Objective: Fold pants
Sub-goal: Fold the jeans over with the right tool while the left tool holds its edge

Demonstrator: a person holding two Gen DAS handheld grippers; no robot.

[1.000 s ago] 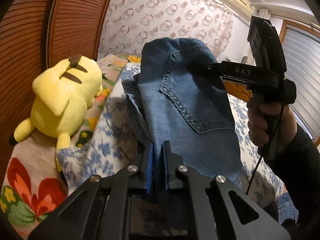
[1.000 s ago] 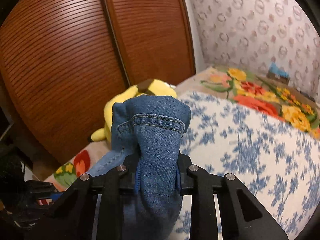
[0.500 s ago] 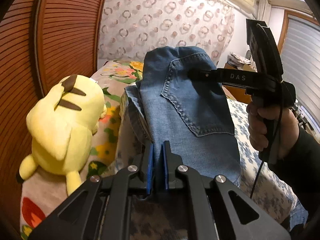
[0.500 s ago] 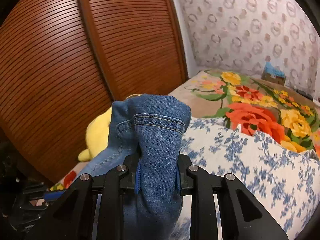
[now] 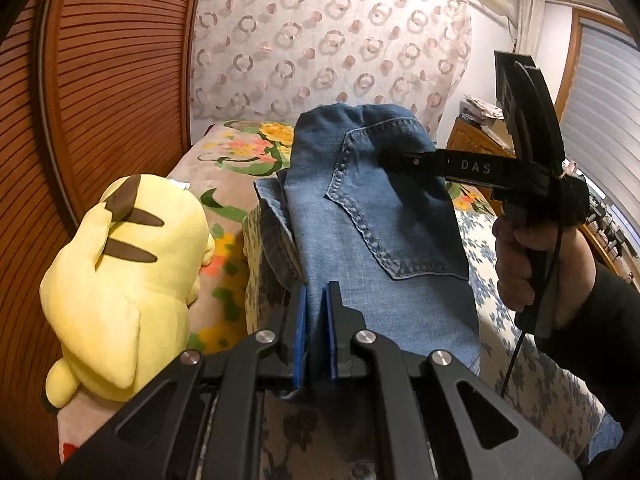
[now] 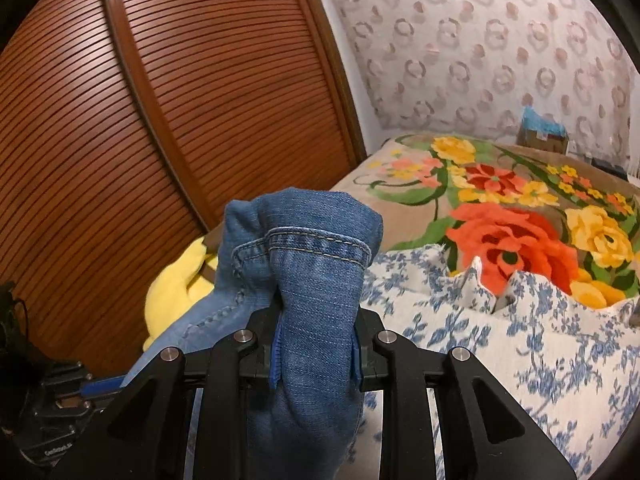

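Note:
Blue denim pants (image 5: 372, 220) hang stretched between both grippers above the bed, back pocket facing the left wrist camera. My left gripper (image 5: 316, 300) is shut on a thin edge of the denim at the near end. In the left wrist view my right gripper (image 5: 386, 157) reaches in from the right, held by a hand (image 5: 520, 264), clamped on the far edge. The right wrist view shows my right gripper (image 6: 316, 332) shut on a thick bunch of the pants (image 6: 312, 280), with the stitched waistband folded over the blue pads (image 6: 276, 356).
A yellow plush toy (image 5: 120, 276) lies at the left on the floral blanket (image 6: 520, 208). A blue-and-white flowered quilt (image 6: 500, 344) covers the near bed. A slatted wooden wardrobe (image 6: 160, 120) stands at the left, a patterned curtain (image 5: 320, 40) behind.
Both grippers have carried the pants across the bed toward the floral blanket. The plush toy has slid nearer in the left wrist view. Both grips are unchanged.

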